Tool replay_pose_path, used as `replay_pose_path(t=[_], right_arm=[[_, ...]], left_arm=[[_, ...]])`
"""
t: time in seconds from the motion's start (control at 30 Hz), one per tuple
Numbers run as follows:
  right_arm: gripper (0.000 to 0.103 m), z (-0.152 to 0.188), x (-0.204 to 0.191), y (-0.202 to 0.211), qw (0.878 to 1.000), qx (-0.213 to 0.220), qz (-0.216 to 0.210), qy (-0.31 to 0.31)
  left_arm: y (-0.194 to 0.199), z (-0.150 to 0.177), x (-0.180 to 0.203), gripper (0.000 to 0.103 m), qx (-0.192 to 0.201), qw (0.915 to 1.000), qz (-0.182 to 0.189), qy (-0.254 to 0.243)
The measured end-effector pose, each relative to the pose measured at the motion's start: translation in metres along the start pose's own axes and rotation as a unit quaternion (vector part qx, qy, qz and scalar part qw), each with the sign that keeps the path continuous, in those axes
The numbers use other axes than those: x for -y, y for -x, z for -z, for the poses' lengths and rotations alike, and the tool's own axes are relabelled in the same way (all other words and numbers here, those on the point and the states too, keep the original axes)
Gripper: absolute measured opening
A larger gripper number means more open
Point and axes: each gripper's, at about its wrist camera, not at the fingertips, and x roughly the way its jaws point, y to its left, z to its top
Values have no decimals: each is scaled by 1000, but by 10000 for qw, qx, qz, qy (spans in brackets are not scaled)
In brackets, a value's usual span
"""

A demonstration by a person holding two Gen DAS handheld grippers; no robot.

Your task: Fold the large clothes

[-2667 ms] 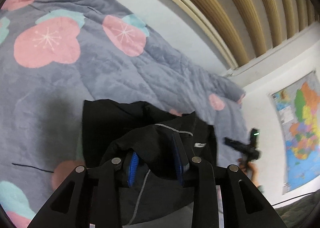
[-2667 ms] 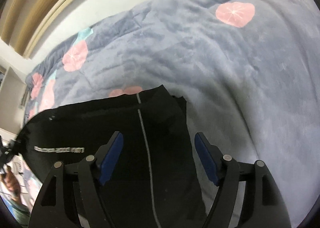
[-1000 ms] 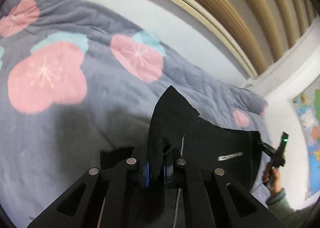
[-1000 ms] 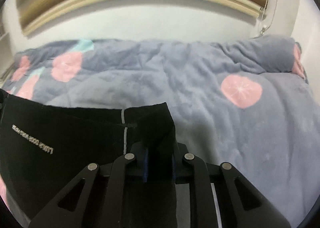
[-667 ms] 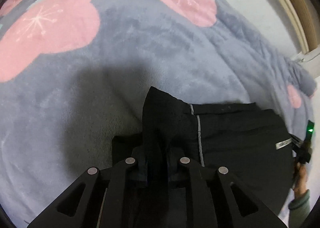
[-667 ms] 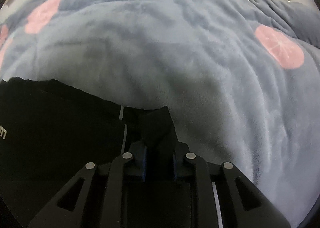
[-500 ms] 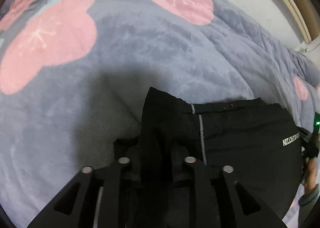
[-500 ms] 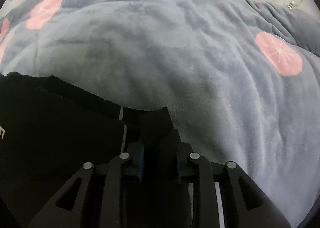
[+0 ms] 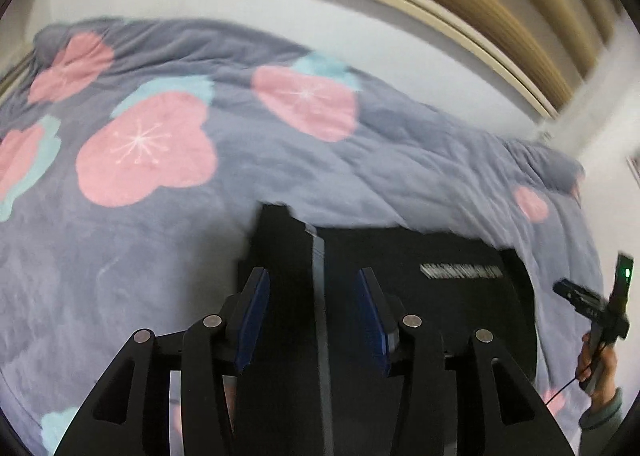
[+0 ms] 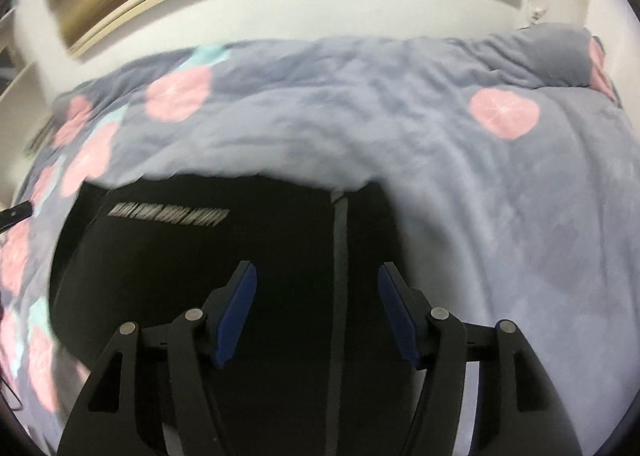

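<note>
The left tongs (image 9: 314, 310) stand part open and their jaws are opening, the blue pads (image 9: 254, 316) clear of the cloth on either side, nothing pinched between them. The right tongs (image 10: 318, 306) are the same: jaws opening, set wide, with only loose black fabric lying below the gap and no pad pressing on it.

The black garment (image 9: 420, 296) lies flat on the grey blanket (image 9: 240, 159), which is printed with pink and teal blossoms and covers the bed. Taking the garment as the landmark: a thin grey stripe (image 9: 318, 296) runs down it between the left tongs' pads, and a line of pale lettering (image 9: 460, 270) sits toward its far edge, to the stripe's right in the left wrist view. In the right wrist view the same garment (image 10: 200, 276) shows its stripe (image 10: 340, 256) between the pads, nearer the right one, and the lettering (image 10: 168, 213) off to the left.

Beyond the garment's right edge in the left view, a hand (image 9: 598, 364) in a grey-green sleeve holds the other tongs. Past the garment's far edge the blanket rises to a white wall (image 10: 320, 7) with wooden slats above.
</note>
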Motion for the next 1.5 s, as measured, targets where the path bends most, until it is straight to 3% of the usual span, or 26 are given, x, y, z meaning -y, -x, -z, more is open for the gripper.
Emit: replay_pose_path(t=[0.2,0.3,0.4,0.5,0.6,0.73,0.83,0.97,1.07,1.17,1.23,1.27,1.33,1.5], right_arm=[[65,51,-64,-20,9984,-392,-209,337],[65,70,-79,-40,9976,-565,-236,337],[74,83,-86,-66,9957,-770,110,498],[81,93,-82,-88,9945,-981,108,342],[81,98,-84,-91,9949,-899,189,420],[81,94,-82,-90,9938,-1028,156,400],[80,80,-77,-73,9942,-1050,-51,245],[80,43,-74,-40,9987,-422,-94,263],[80,8,-72,-46,9995,-186,48,238],[80,-17,-68,-82,9994,-354,62,-3],[80,-22,-60,-120,9967,-741,-116,-300],[80,-20,-57,-132,9953,-858,-178,-402],[83,-13,-53,-152,9927,-1035,-299,-550],[85,-6,-58,-158,9938,-997,-213,-455]], left_arm=[[-10,66,77,47,-360,9969,368,-587],[-32,96,105,47,-562,9945,282,-843],[-64,119,115,48,-819,9914,12,-1024],[-101,126,103,49,-1306,9885,-4,-761],[-115,123,91,49,-1385,9893,151,-444],[-112,125,95,50,-1309,9894,75,-626],[-99,116,93,50,-1330,9898,257,-446],[-60,83,95,50,-814,9948,455,-419],[-50,46,96,50,-477,9966,542,-390],[-78,20,90,50,-573,9974,240,-353],[-108,16,86,50,-854,9961,16,-221],[-123,17,83,52,-989,9950,-3,-123],[-151,20,69,66,-1250,9921,-107,23],[-166,30,67,70,-1234,9920,-268,-24]])
